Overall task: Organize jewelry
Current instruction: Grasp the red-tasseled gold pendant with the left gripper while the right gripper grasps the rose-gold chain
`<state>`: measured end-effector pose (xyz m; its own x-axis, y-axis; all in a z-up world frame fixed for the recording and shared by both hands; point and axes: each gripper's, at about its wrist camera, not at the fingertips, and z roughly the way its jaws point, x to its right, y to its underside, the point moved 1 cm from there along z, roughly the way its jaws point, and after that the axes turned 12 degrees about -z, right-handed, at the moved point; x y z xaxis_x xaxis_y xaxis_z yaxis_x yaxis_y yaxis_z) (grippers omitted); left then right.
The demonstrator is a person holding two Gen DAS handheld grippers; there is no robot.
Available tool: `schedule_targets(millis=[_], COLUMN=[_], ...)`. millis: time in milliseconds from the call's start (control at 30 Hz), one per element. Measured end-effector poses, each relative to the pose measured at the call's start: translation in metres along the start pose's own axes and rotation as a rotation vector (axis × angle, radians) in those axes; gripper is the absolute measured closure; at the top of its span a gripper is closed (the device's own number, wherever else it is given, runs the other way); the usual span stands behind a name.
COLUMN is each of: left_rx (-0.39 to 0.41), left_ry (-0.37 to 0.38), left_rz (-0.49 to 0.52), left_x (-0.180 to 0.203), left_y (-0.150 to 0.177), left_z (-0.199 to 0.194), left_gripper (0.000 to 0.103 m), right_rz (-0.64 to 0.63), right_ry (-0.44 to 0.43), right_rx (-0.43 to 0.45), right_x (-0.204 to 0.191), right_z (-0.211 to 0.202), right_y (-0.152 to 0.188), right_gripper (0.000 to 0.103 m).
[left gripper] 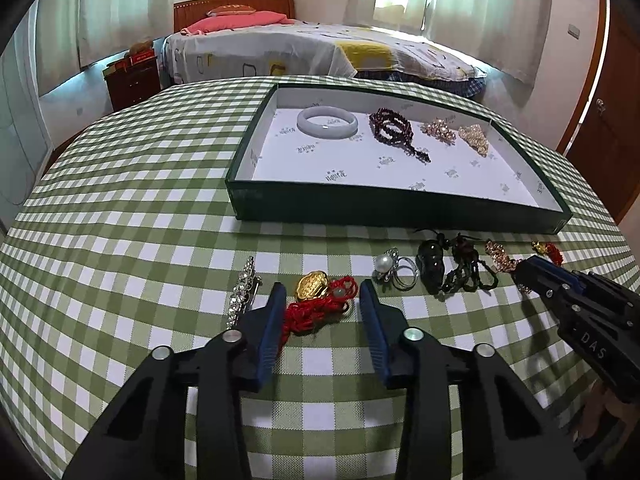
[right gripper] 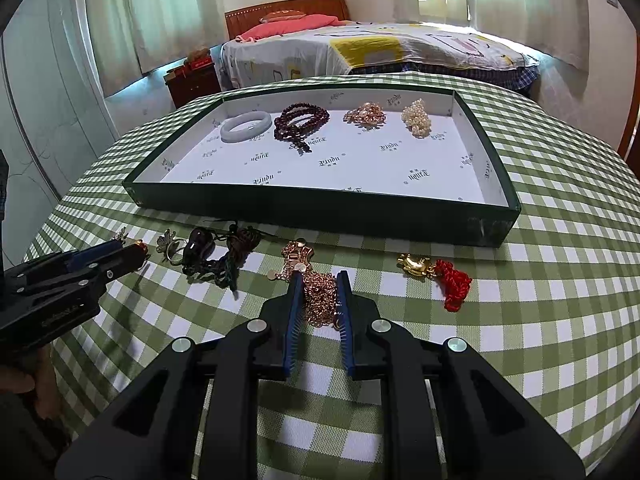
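My left gripper point(left gripper: 322, 292) is down on the green checked tablecloth. A gold lock pendant on red cord point(left gripper: 316, 288) lies between its blue pads, which stand close on either side without clearly pressing it. My right gripper point(right gripper: 319, 276) is shut on a rose-gold chain necklace point(right gripper: 320, 300) lying on the cloth. Behind both stands a dark green tray point(left gripper: 360, 210) with a white lining. It holds a pale jade bangle point(left gripper: 327, 121), a dark red bead string point(left gripper: 394, 130), a rose-gold piece point(left gripper: 438, 131) and a pearl cluster point(left gripper: 474, 138).
Loose on the cloth lie a crystal bar brooch point(left gripper: 244, 292), a pearl ring point(left gripper: 386, 266), a dark gourd pendant on dark cord point(left gripper: 434, 268) and a second gold pendant with red cord point(right gripper: 436, 274). A bed point(left gripper: 320, 48) stands beyond the table and a wooden door point(left gripper: 608, 120) at right.
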<state>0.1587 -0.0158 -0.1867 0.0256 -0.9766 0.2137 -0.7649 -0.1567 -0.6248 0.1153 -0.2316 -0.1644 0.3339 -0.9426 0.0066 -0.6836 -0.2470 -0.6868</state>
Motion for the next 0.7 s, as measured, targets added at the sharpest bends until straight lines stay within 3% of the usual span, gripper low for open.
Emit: schedule_targets(millis=[433, 567, 700], left_rx=[-0.003, 0.0, -0.002], left_ry=[-0.02, -0.017, -0.009], left_rz=[0.028, 0.024, 0.019], left_x=[0.0027, -0.0002, -0.0029], left_y=[0.0065, 0.0076, 0.0075], left_z=[-0.0034, -0.0048, -0.0058], left_gripper=[0.07, 0.086, 0.09], right_rz=[0.002, 0.0, -0.003], right_ry=[0.0, -0.002, -0.002], right_rx=[0.0, 0.001, 0.011], right_x=[0.0003, 0.0002, -0.0018], right_z=[0.0003, -0.0003, -0.0028], right_y=[0.0, -0.0003, -0.0002], right_gripper=[0.086, 0.086, 0.086])
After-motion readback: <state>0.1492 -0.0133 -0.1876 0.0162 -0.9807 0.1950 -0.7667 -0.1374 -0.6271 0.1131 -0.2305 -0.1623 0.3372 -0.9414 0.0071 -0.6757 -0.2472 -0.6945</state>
